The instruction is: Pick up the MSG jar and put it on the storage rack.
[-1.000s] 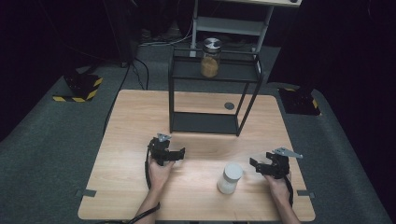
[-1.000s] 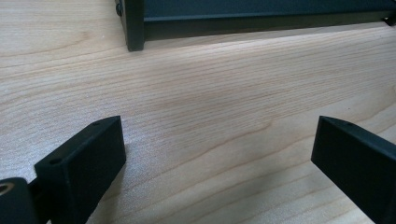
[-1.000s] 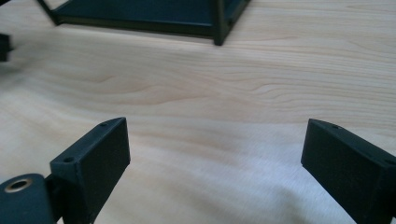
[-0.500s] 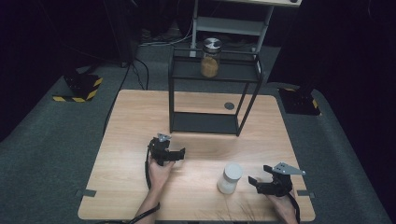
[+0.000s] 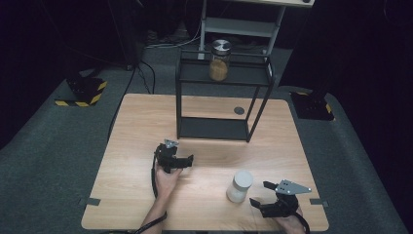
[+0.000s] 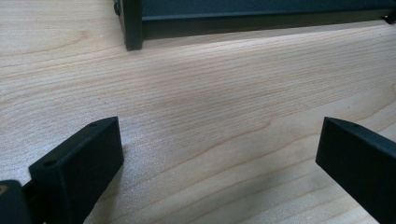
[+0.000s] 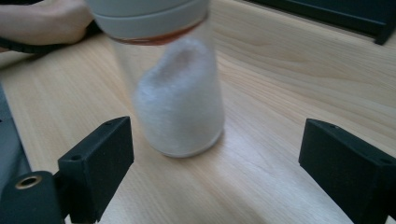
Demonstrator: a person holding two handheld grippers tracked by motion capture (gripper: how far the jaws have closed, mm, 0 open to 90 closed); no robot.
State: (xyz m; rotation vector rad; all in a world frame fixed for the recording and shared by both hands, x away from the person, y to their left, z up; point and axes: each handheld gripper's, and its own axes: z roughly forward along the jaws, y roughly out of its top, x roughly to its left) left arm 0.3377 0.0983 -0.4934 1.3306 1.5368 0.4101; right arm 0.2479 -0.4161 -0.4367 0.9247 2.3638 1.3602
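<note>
On the light wooden table (image 5: 146, 122), before the black metal shelf frame (image 5: 221, 129), the clear jar of white powder with a pale lid (image 5: 239, 185) stands upright just beside the right gripper (image 5: 262, 194), whose jaws are spread around nothing. If these jaws approach off-centre, one could push the jar and tip it; the left gripper (image 5: 189, 161) has just been opening, jaws wide over bare wood

A light wooden worktop (image 5: 136, 122) with rounded corners stands on grey carpeted floor (image 5: 44, 161). Toward its far edge stands a black metal rack (image 5: 221, 129), its feet on the wood; just beside its right legs a small dark round spot (image 5: 239, 110) sits in the surface. On the rack's upper shelf (image 5: 248, 78) stands a glass jar with a metal lid (image 5: 219, 61), holding something amber. Near the front right of the worktop stands a clear jar with a white lid (image 5: 239, 186), holding white powder. Short strips of tape (image 5: 91, 201) mark the left and right edges.
</note>
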